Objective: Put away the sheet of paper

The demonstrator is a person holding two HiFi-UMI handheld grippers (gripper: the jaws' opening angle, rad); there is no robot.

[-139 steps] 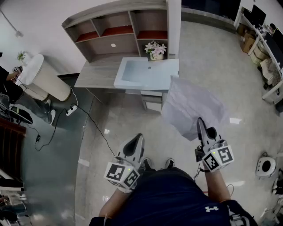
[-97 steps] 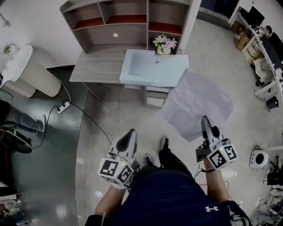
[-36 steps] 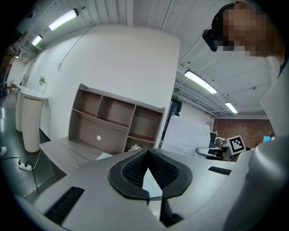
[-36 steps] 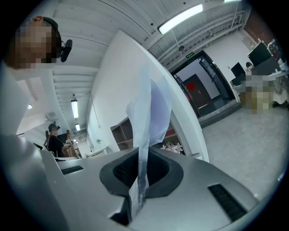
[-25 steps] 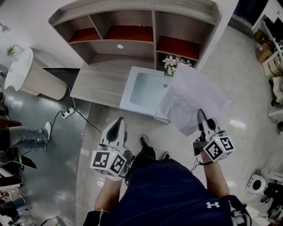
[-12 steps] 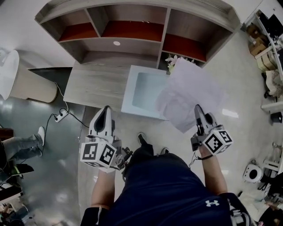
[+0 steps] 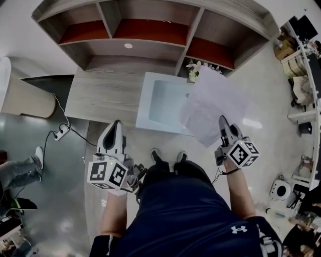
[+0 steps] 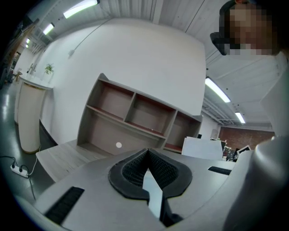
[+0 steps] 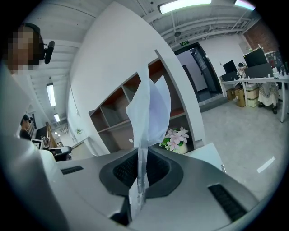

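Bright, even indoor light falls from ceiling strip lamps (image 8: 81, 8), which show in both gripper views. The glossy floor (image 7: 266, 108) carries pale glare patches, and the recesses of the shelf (image 7: 135, 30) sit in soft shadow. The sheet of paper (image 9: 151, 113) glows translucent. All views bow strongly at the edges, and the gripper views fade to black corners.

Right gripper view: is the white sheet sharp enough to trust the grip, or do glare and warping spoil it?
Right gripper view: heavy fisheye bending, dark corners, ceiling strip light blown out, yet the thin white sheet of paper shows sharp, pinched edge-on in the right gripper. Head view: a glare patch on the glossy floor beside the sheet.
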